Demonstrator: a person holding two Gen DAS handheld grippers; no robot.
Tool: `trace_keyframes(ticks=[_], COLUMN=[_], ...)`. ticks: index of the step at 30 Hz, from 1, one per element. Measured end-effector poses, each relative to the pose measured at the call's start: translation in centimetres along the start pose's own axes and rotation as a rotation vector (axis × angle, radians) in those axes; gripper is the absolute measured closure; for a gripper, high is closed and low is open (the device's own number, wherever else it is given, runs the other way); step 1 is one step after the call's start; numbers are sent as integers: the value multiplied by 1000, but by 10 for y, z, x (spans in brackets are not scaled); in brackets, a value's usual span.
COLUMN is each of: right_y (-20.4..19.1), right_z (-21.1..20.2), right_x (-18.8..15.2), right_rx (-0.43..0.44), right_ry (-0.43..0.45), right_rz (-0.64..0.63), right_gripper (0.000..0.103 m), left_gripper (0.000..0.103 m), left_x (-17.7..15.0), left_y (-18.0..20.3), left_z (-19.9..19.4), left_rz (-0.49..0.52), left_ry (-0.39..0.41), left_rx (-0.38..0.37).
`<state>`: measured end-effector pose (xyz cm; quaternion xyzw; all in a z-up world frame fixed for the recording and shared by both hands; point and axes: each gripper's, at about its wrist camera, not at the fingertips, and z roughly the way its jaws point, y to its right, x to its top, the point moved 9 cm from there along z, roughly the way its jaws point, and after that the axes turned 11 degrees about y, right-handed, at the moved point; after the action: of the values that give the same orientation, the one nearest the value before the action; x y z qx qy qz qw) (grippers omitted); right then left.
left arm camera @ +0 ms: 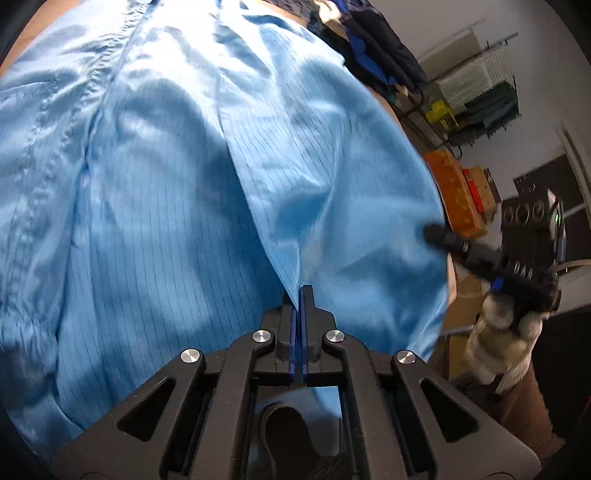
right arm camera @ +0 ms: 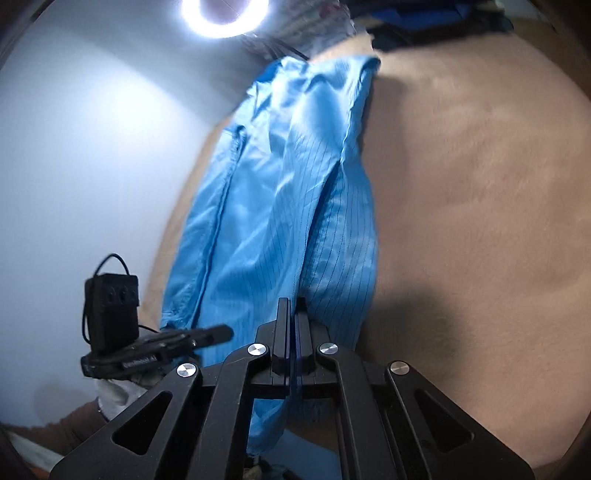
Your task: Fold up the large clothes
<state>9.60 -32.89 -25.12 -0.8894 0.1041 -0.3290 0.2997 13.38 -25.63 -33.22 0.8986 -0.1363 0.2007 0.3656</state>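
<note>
A large light-blue pinstriped garment [left arm camera: 177,192] fills the left wrist view and hangs long over a tan surface in the right wrist view [right arm camera: 266,206]. My left gripper [left arm camera: 302,295] is shut on a fold of the garment's edge. My right gripper [right arm camera: 293,306] is shut on the garment's edge too. The right gripper also shows in the left wrist view [left arm camera: 436,232], its fingers at the cloth's right edge. The left gripper shows in the right wrist view [right arm camera: 221,334], its fingers at the cloth's lower left edge.
A tan padded surface [right arm camera: 480,203] lies under the garment. Dark clothes [left arm camera: 384,48] are piled at the far end. A wire rack [left arm camera: 476,92] and an orange box [left arm camera: 454,192] stand at the right. A ring light [right arm camera: 221,14] glows above a white wall.
</note>
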Motion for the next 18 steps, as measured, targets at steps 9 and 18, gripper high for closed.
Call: trace_keyframes(ticks=[9,18], right_y=[30,44], right_z=[-2,28], right_x=[8,94], right_rx=[-197,-106], right_ry=[-23,95], right_rz=[-31,58], right_gripper=[99,69], left_gripper=[103,103], left_x=[-9,0], left_y=[-3,5], left_z=[1,5], left_rz=[36,1], left_ry=[-37,-25], left_rx=[27,-30])
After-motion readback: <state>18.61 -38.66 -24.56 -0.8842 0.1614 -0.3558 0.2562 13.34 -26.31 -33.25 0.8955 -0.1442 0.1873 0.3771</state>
